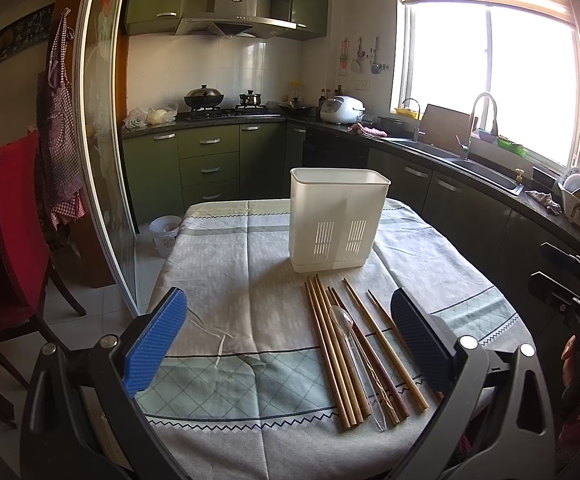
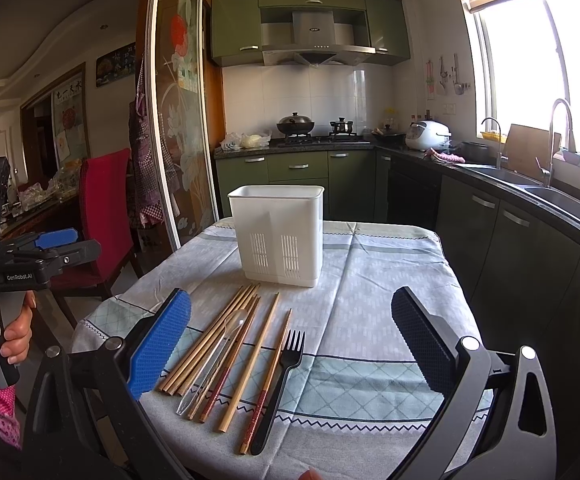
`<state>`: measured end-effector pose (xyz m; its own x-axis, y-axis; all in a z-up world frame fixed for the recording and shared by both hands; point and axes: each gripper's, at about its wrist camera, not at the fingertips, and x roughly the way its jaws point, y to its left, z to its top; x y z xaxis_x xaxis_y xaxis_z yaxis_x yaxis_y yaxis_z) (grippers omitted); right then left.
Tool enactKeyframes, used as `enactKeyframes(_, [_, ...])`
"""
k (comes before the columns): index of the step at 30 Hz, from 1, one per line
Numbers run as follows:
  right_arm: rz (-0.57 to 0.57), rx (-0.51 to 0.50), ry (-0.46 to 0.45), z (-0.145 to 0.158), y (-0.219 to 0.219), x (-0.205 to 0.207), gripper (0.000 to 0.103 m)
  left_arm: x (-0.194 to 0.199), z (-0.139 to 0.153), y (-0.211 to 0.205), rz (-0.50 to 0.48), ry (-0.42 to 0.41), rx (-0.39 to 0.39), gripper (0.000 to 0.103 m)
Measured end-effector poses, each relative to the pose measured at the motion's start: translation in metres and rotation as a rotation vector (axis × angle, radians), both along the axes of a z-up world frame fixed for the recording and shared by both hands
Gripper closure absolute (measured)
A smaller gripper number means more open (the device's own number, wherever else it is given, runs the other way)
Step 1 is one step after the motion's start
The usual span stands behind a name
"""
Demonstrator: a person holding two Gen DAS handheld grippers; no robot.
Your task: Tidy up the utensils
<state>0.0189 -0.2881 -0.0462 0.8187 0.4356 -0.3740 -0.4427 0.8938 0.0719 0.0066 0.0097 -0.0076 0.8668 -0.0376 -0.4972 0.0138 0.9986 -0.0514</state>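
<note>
Chopsticks lie in a loose row on the tablecloth, with a clear spoon on top of them, in the left wrist view. They sit just in front of the white holder, which stands upright and looks empty from here. The left gripper hangs over the near edge with its pads wide apart and nothing between them. At the right edge the other tool shows only in part.

From the right wrist view, the same row sits left of centre, and a black fork lies beside the outermost chopstick. The right gripper is spread open and empty above the cloth.

My guess at the risks: thin, round sticks packed side by side may roll or come up 2 at a time, and the clear spoon could slide off when a stick under it is lifted. A nudge might also tip the light holder.

Readable text: "GenRobot.AI" on the left tool's body.
</note>
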Motion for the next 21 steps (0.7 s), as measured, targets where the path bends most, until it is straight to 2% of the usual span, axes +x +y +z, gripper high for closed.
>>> enactKeyframes(4, [-0.013, -0.004, 0.046, -0.006, -0.005, 0.010, 0.004, 0.023, -0.002, -0.010, -0.030, 0.098, -0.026, 0.006])
enactKeyframes(7, [-0.017, -0.024, 0.167, -0.014, -0.016, 0.040, 0.004, 0.052, -0.009, -0.022, -0.056, 0.212, -0.047, 0.006])
enactKeyframes(12, [-0.023, -0.031, 0.341, -0.030, -0.034, 0.081, 0.004, 0.101, -0.035, -0.045, -0.092, 0.417, -0.089, 0.006])
enactKeyframes(17, [-0.065, -0.088, 0.405, -0.036, -0.051, 0.101, 0.004, 0.138, -0.067, -0.062, -0.108, 0.592, -0.115, 0.007])
enactKeyframes(18, [-0.062, -0.083, 0.417, -0.036, -0.055, 0.103, 0.004, 0.142, -0.071, -0.066, -0.109, 0.615, -0.108, 0.008])
enactKeyframes(20, [-0.050, -0.064, 0.457, -0.037, -0.063, 0.109, 0.004, 0.148, -0.078, -0.071, -0.102, 0.654, -0.084, 0.019])
enactKeyframes(21, [-0.044, -0.059, 0.473, -0.037, -0.066, 0.110, 0.004, 0.151, -0.081, -0.073, -0.099, 0.675, -0.077, 0.029])
